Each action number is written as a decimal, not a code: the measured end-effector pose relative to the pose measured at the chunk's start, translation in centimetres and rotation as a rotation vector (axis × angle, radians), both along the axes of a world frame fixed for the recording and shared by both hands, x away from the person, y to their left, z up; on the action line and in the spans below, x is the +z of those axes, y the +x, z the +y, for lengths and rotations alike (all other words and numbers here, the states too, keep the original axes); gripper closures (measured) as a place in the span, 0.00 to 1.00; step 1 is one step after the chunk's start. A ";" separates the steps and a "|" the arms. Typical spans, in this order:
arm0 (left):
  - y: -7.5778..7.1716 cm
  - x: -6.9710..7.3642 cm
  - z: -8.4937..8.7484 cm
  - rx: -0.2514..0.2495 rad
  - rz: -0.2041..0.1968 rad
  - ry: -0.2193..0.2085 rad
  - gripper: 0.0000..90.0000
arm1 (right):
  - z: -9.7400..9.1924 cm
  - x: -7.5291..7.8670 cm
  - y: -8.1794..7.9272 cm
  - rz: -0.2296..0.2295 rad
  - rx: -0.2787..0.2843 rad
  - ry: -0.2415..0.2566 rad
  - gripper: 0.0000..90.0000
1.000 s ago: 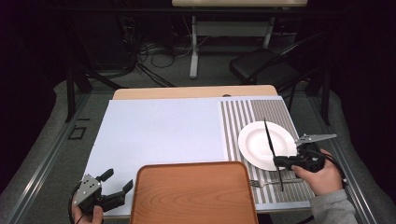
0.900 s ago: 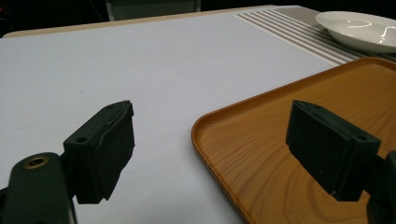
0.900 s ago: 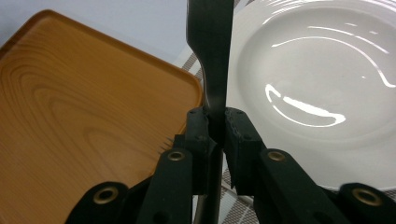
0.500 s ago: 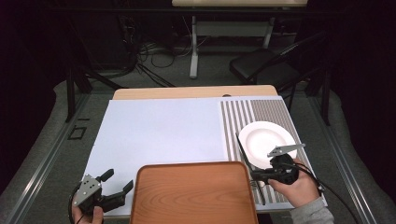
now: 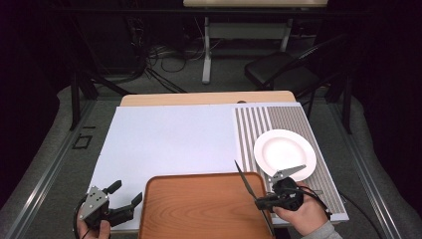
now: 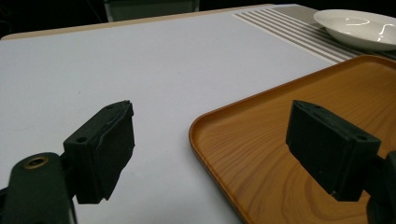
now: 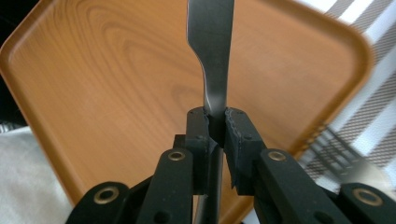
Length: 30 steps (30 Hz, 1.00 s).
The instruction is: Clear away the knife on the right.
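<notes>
Right gripper view shows your right gripper fingers clamped on the knife above the wooden tray; setting it down remains. Your left gripper beside the tray gapes, holding nothing.

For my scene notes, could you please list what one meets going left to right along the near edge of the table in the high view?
left gripper → wooden tray → knife → right gripper
</notes>
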<state>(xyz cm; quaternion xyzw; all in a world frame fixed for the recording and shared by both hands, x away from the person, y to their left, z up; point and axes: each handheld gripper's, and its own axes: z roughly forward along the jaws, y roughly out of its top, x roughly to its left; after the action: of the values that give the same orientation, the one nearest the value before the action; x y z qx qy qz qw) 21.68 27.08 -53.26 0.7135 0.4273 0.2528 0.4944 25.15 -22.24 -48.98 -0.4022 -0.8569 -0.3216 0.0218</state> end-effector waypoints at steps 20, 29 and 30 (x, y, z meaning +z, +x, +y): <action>0.0 0.0 0.1 0.000 -0.002 0.004 0.17 | 1.5 -2.5 0.1 0.188 0.002 -0.067 0.89; 0.0 0.0 0.1 -0.001 -0.003 -0.003 0.17 | 1.7 -4.0 0.4 0.255 -0.024 -0.044 0.89; 0.0 0.0 0.1 0.000 -0.003 -0.003 0.17 | 1.7 -4.0 0.4 0.255 -0.020 -0.061 0.89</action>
<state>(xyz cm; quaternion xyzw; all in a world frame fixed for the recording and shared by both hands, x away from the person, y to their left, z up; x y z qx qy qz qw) 21.65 27.21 -53.22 0.7126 0.4268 0.2530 0.4961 25.54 -20.50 -53.01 -0.4490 -0.8524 -0.2420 0.1152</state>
